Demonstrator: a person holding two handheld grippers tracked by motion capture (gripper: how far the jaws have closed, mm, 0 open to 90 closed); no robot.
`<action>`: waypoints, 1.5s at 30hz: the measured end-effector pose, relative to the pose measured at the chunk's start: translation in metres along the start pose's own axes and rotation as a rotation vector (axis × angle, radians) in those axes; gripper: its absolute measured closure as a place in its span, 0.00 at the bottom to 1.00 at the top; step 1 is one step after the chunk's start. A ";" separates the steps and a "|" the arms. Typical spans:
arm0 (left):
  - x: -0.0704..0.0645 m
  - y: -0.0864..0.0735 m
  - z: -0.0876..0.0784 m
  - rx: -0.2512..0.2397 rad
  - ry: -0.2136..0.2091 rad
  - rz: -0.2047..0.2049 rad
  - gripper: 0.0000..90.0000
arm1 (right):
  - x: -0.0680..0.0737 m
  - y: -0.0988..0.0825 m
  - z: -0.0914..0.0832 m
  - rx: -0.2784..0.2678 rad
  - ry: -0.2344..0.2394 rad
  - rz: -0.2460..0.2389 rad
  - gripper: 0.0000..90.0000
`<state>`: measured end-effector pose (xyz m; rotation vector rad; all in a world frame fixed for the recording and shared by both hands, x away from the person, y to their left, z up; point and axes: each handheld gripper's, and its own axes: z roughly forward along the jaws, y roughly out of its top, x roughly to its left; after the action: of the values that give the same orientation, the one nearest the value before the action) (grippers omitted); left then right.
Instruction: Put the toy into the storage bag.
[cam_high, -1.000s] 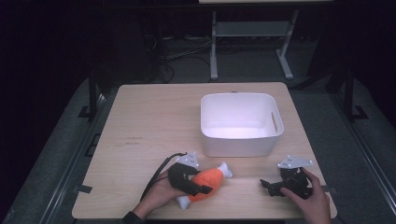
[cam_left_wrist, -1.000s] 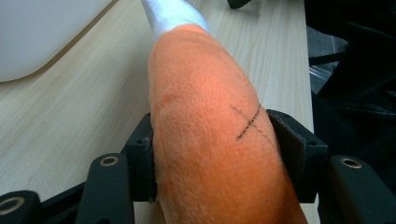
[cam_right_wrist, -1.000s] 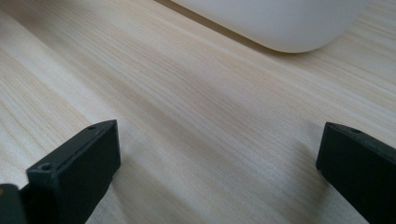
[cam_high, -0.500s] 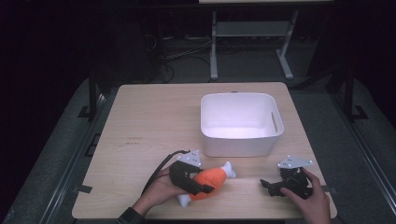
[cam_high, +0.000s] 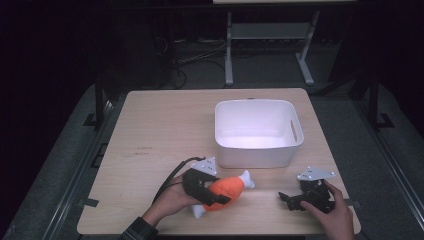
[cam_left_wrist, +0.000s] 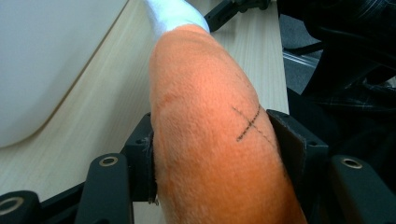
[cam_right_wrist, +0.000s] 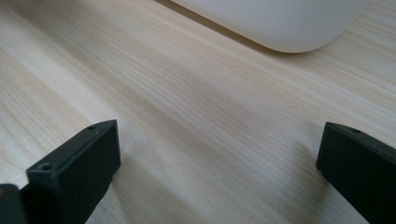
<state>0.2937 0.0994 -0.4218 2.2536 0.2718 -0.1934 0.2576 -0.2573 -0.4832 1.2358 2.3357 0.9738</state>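
An orange plush toy (cam_high: 231, 186) with white ends lies near the table's front edge, left of centre. My left gripper (cam_high: 212, 192) is shut on its orange body. In the left gripper view the pads (cam_left_wrist: 289, 135) press into both sides of the plush toy (cam_left_wrist: 205, 116), which has a stitched cross on it. My right gripper (cam_high: 292, 199) rests on the table at the front right and points left. Its jaws stand open over bare wood, with nothing between them (cam_right_wrist: 219, 144).
A white bin (cam_high: 255, 155) with handle slots stands on the table's right half, just behind both grippers; its wall also shows as the bin (cam_left_wrist: 46, 56) and the bin (cam_right_wrist: 280, 23) in the gripper views. Bare wood (cam_high: 160, 130) spreads left of it. The table's front edge is close.
My left gripper has shifted slightly to the right with the plush toy in it. The right gripper has stayed where it was.
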 end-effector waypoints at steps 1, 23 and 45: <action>0.000 0.001 -0.001 0.000 -0.004 -0.001 0.45 | 0.000 0.000 0.000 0.000 0.000 0.000 0.00; 0.000 0.023 -0.012 -0.008 -0.005 0.044 0.45 | 0.000 0.000 0.000 0.000 0.001 0.001 0.00; 0.000 0.049 -0.025 -0.002 -0.011 0.095 0.45 | 0.000 0.000 0.000 0.000 0.002 0.000 0.00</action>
<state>0.3077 0.0879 -0.3703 2.2565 0.1590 -0.1555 0.2575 -0.2573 -0.4831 1.2360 2.3368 0.9753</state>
